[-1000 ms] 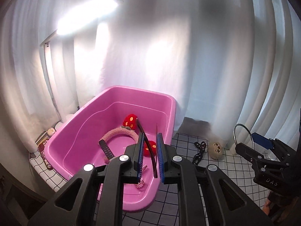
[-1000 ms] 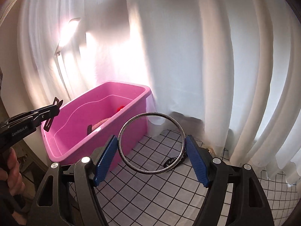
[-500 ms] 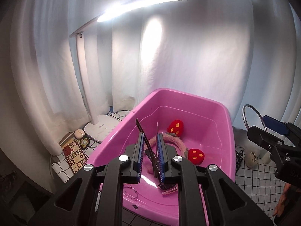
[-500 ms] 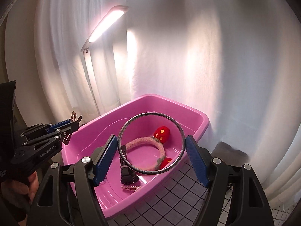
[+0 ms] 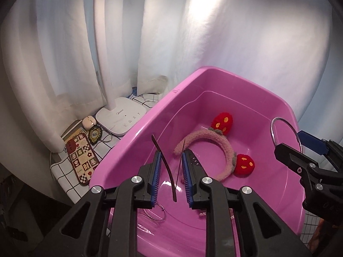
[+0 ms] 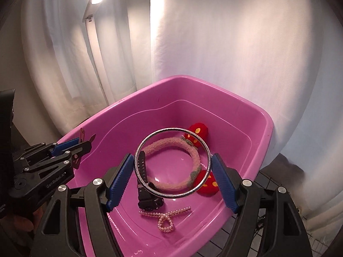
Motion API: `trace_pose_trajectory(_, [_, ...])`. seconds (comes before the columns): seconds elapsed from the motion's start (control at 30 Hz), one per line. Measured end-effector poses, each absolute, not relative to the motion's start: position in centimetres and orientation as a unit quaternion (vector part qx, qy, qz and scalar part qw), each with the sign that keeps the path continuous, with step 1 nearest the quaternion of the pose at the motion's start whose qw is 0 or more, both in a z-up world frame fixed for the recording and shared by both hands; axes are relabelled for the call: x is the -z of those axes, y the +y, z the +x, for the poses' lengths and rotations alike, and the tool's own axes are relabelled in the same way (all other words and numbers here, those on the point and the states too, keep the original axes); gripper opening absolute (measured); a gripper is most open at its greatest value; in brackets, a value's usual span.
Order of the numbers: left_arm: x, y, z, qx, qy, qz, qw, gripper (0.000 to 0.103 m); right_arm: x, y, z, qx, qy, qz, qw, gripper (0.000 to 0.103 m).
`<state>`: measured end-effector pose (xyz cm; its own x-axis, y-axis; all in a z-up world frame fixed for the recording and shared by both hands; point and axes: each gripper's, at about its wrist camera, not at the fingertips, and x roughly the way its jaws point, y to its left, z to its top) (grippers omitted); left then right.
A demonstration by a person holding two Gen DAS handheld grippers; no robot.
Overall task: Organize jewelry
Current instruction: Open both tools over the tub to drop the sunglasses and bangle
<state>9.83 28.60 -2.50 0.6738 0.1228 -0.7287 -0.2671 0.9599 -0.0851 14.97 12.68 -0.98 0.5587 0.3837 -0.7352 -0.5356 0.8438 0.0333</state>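
Observation:
My left gripper (image 5: 170,154) hangs over the near left part of the pink tub (image 5: 137,141). Its jaws are opening, and a thin dark brown hair clip (image 5: 169,175) still stands between the pads, its two arms spread against them. My right gripper (image 6: 172,156) is shut on a silver bangle (image 6: 171,129), held flat across its pads above the middle of the tub (image 6: 178,78). On the tub floor lie a fuzzy pink headband (image 6: 169,142) with red pom-poms, a black watch (image 6: 142,167) and a pearl clip (image 6: 165,220). The left gripper (image 6: 83,141) shows at the left rim.
A white lamp base (image 5: 121,115), a patterned phone case (image 5: 82,158) and a small earbud case (image 5: 89,121) sit on the checked cloth (image 5: 62,171) left of the tub. White curtains close off the back. A thin wire hoop (image 5: 159,214) lies under my left gripper.
Both grippers have swung from beside the tub to above its inside and dipped lower. The left jaws have widened and the hair clip's arms have spread apart.

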Motion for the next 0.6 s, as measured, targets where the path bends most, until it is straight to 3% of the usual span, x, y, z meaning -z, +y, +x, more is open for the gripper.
trace_pose_trajectory(0.13, [3.4, 28.9, 10.3, -0.103, 0.409, -0.100, 0.901, 0.027, 1.9, 12.8, 16.0, -0.250, 0.412, -0.092, 0.871, 0.072])
trace_pose_trajectory(0.17, [3.4, 28.8, 10.4, -0.105, 0.413, -0.098, 0.899, 0.035, 2.1, 12.9, 16.2, -0.246, 0.417, -0.094, 0.870, 0.072])
trace_pose_trajectory(0.2, [3.5, 28.9, 10.4, -0.111, 0.416, -0.096, 0.898, 0.062, 2.3, 13.0, 16.3, -0.242, 0.420, -0.098, 0.869, 0.072])
trace_pose_trajectory(0.23, [3.3, 28.7, 10.2, -0.106, 0.407, -0.093, 0.902, 0.077, 2.4, 13.1, 16.4, -0.237, 0.420, -0.102, 0.870, 0.073])
trace_pose_trajectory(0.27, [3.1, 28.5, 9.9, -0.106, 0.398, -0.087, 0.907, 0.082, 2.4, 13.2, 16.3, -0.233, 0.418, -0.106, 0.872, 0.073])
trace_pose_trajectory(0.37, [2.6, 27.9, 9.7, -0.108, 0.390, -0.073, 0.912, 0.088, 2.3, 13.0, 16.4, -0.226, 0.416, -0.109, 0.874, 0.073])
trace_pose_trajectory(0.6, [2.3, 27.9, 9.2, -0.111, 0.387, -0.074, 0.912, 0.088, 1.5, 11.6, 15.9, -0.218, 0.408, -0.086, 0.883, 0.073])
